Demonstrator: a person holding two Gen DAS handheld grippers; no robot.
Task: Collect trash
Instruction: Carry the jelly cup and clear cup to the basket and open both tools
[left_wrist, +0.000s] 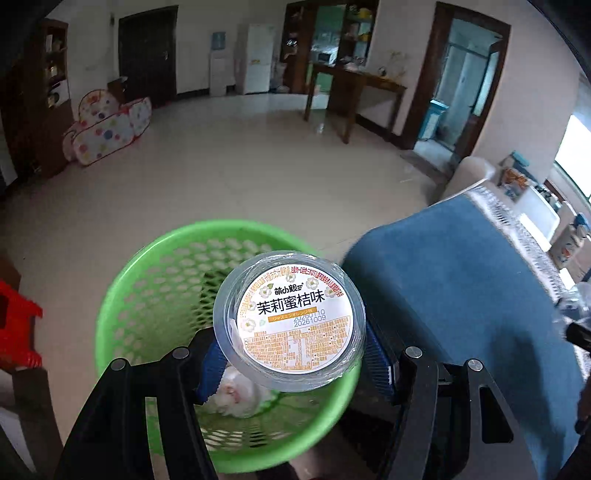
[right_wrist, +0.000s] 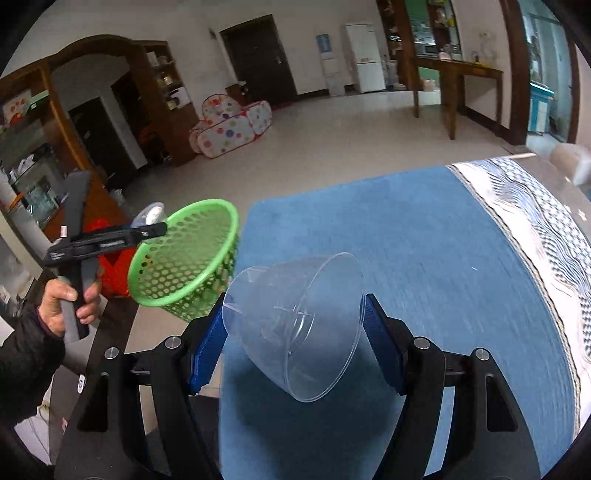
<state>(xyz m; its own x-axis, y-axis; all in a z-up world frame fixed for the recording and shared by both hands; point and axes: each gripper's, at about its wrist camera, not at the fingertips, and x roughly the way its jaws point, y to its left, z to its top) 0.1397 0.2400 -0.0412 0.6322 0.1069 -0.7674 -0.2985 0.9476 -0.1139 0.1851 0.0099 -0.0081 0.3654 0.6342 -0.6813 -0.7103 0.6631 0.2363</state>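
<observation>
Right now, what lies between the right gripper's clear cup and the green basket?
Right wrist view: only bare blue cloth and its edge lie between the clear cup in the right gripper and the green basket. Nothing else sits in the gap.

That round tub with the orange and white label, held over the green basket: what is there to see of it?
The jelly cup is a small round tub of clear plastic, sealed with a white and orange film lid printed with Chinese text, flowers and date codes. It faces the left wrist camera lid first, tilted. The left gripper clamps it between blue ribbed pads, holding it above the open mouth of the green basket, where crumpled white tissue already lies. From the right wrist view it shows only as a pale disc.
</observation>
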